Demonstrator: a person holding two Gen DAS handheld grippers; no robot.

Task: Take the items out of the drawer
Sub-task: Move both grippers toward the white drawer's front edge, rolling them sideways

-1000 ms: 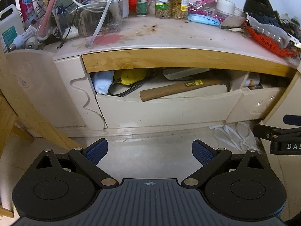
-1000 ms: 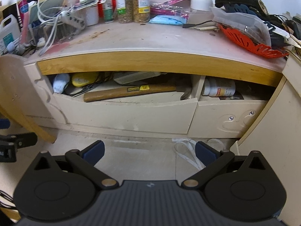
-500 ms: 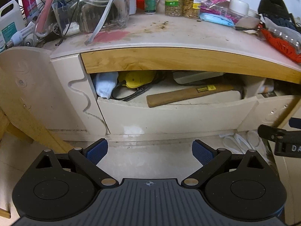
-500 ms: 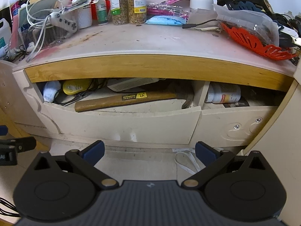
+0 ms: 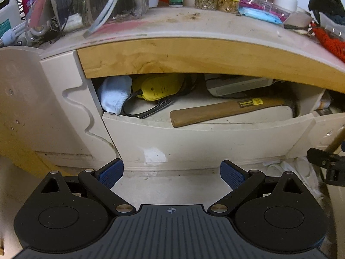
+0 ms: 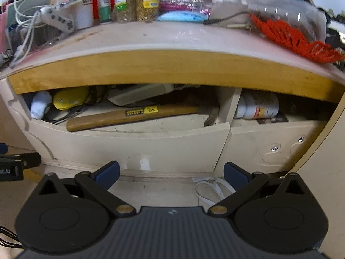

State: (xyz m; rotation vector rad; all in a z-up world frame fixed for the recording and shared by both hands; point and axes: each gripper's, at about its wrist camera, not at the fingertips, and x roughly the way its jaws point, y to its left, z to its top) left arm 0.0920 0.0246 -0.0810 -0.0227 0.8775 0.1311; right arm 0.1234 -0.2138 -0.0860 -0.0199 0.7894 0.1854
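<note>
Now both grippers have drawn nearer the open drawer under the cluttered counter. Left gripper and right gripper hold jaws spread, empty. The hammer lies inside; reaching in looks next.

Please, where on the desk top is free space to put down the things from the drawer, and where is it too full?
The front middle of the desk top is bare, between the power strip and the red mesh piece, in front of the two jars. The back edge and both ends are crowded. Inside the drawer, the hammer leaves little room.
</note>
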